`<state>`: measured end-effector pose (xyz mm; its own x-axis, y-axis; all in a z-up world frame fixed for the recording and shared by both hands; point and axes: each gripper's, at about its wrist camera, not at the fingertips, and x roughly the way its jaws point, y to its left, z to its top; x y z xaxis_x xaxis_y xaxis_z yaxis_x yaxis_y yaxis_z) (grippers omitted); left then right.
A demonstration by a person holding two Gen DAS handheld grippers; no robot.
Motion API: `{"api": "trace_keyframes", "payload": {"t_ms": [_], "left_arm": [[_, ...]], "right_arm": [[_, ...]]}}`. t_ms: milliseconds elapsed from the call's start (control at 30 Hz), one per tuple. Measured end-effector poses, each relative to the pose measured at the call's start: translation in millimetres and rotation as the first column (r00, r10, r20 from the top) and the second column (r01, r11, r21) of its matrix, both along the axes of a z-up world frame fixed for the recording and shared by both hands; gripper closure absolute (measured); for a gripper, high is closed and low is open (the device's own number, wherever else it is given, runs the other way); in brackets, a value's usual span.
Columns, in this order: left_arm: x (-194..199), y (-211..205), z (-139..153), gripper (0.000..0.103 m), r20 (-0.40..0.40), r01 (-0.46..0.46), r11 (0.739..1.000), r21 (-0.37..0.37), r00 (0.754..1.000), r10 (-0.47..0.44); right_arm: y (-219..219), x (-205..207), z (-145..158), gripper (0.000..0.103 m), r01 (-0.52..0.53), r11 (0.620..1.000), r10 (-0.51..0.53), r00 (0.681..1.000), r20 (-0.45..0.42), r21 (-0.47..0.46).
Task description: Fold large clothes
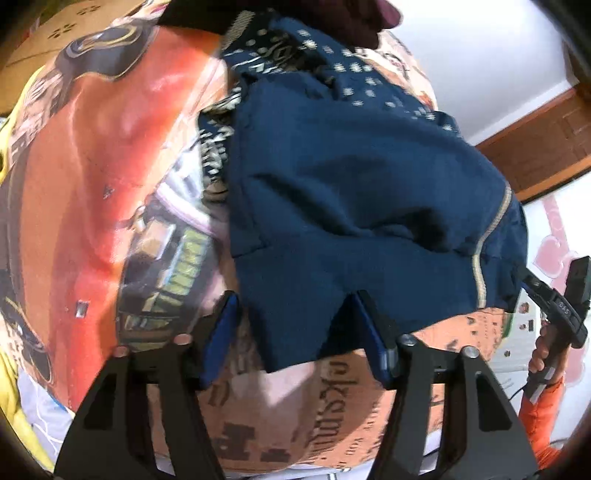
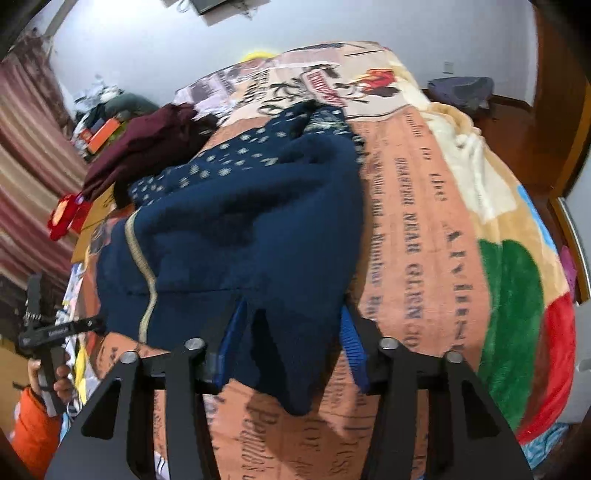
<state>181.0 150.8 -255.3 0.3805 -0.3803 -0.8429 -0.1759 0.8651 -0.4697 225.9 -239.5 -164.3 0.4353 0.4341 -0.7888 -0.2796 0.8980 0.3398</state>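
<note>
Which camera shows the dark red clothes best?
The right wrist view. There the dark red clothes lie in full sight behind the blue garment on the blanket. The left wrist view catches only a blurred piece at the top edge.

garment [image 2: 258, 229] on blanket [image 2: 424, 240], another garment [image 2: 147, 147] behind it, both grippers at its near edge

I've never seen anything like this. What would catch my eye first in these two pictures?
First, the big navy garment heaped in the middle of a bed, its near edge hanging between the blue-padded fingers of each hand-held gripper. Under it spreads a loud printed blanket, peach with newspaper lettering plus red and green patches. A maroon garment lies at the far side.
</note>
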Motion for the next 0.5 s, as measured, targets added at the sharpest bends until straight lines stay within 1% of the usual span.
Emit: {"api": "trace_keyframes", "payload": {"t_ms": [33,67,100,133,167,200,300,400,467,500], "left_arm": [[0.9,-3.7,3.3,0.064,0.009,0.017,1.0,-0.008,1.0,-0.017],[1.4,-7.2,7.2,0.079,0.019,0.028,1.0,0.008,0.999,-0.028],[1.2,-12.2,12.7,0.096,0.035,0.04,0.998,0.046,0.999,-0.041],[0.9,-17.4,21.6,0.099,0.057,0.055,0.994,0.091,0.997,-0.06],[-0.5,-19.6,30.9,0.099,0.083,0.057,0.992,0.111,0.994,-0.066],[-2.5,-19.8,40.1,0.099,0.111,0.051,0.993,0.111,0.992,-0.063],[-8.0,-13.0,77.3,0.1,0.205,0.026,0.996,0.08,0.978,-0.042],[-13.0,-5.4,116.4,0.1,0.299,0.001,0.999,0.038,0.954,-0.012],[-15.1,-3.8,143.5,0.1,0.36,-0.019,0.999,0.027,0.933,0.008],[-16.3,-2.4,158.6,0.1,0.395,-0.029,0.999,0.019,0.918,0.019]], "right_arm": [[3.1,0.4,-2.4,0.091,-0.008,1.0,0.008,1.0,-0.01,-0.002],[4.6,1.6,-3.6,0.093,-0.009,1.0,0.009,1.0,-0.017,0.003],[3.6,1.1,-2.4,0.094,0.004,1.0,-0.004,1.0,-0.007,0.009],[3.5,0.0,0.6,0.095,0.009,1.0,-0.009,1.0,0.003,0.01],[1.8,-1.4,7.5,0.095,0.014,1.0,-0.015,1.0,0.022,0.018],[-1.0,-4.1,14.0,0.096,0.021,0.999,-0.022,0.999,0.04,0.032],[-9.6,-8.1,43.0,0.096,0.021,0.996,-0.029,0.994,0.102,0.084],[-12.9,-13.9,74.3,0.097,0.011,0.994,-0.029,0.984,0.176,0.107],[-14.3,-17.5,95.7,0.097,0.01,0.992,-0.038,0.974,0.224,0.127],[-16.0,-18.2,108.4,0.097,0.01,0.989,-0.046,0.968,0.248,0.147]]}}
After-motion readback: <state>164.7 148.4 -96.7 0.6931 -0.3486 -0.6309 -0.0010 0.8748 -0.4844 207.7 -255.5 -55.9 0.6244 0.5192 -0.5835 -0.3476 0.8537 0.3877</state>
